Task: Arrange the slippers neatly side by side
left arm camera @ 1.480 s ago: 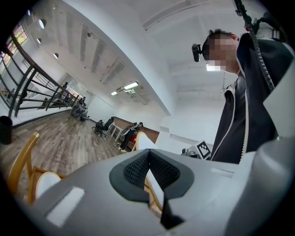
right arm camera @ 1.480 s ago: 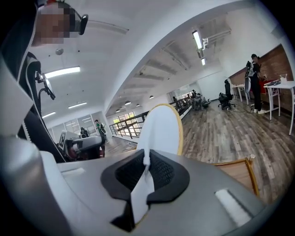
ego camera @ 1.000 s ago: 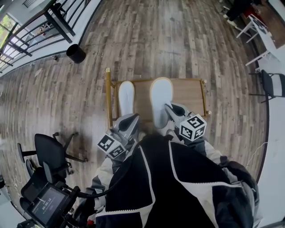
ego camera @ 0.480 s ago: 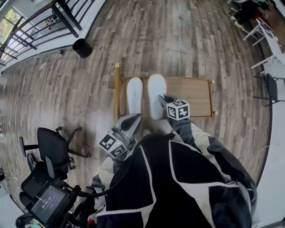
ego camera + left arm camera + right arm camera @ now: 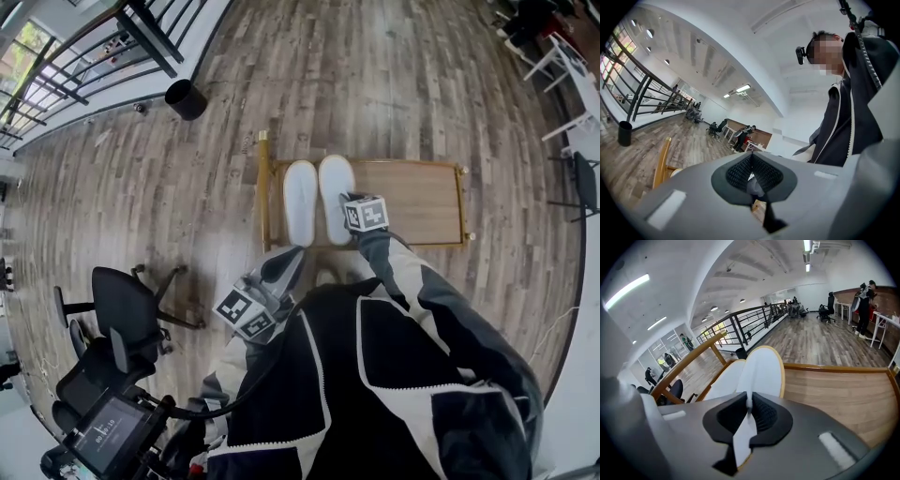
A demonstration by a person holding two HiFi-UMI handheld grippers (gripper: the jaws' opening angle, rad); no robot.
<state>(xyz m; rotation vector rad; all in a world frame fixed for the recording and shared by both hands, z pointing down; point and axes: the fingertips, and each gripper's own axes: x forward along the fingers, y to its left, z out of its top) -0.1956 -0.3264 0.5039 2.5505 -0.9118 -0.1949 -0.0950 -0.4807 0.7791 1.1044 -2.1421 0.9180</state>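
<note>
- R gripper: jaws nearly together, clamped on the thin white heel edge of the R slipper; edge runs straight down the slot betw. them.
- R slipper: white sole w/ tan rim, stretches from the jaws toward 12 o'clock. Can't tell if the heel is lifted off the wood.
- L slipper: just beside it at 9 o'clock, parallel, toes pointing the same way, its toe a bit short of the other's.
- Both slippers sit at the left end of a low wooden tray w/ raised rails; rest of the board, toward 3 o'clock, is bare.
- L gripper: jaws closed, nothing held; in head view it hangs at 7 o'clock of the slippers, off the tray, close to the person's dark jacket.
- Further out, head view: black bin on the plank floor at 11 o'clock of the tray, black railing beyond it, office chair at 8 o'clock.
</note>
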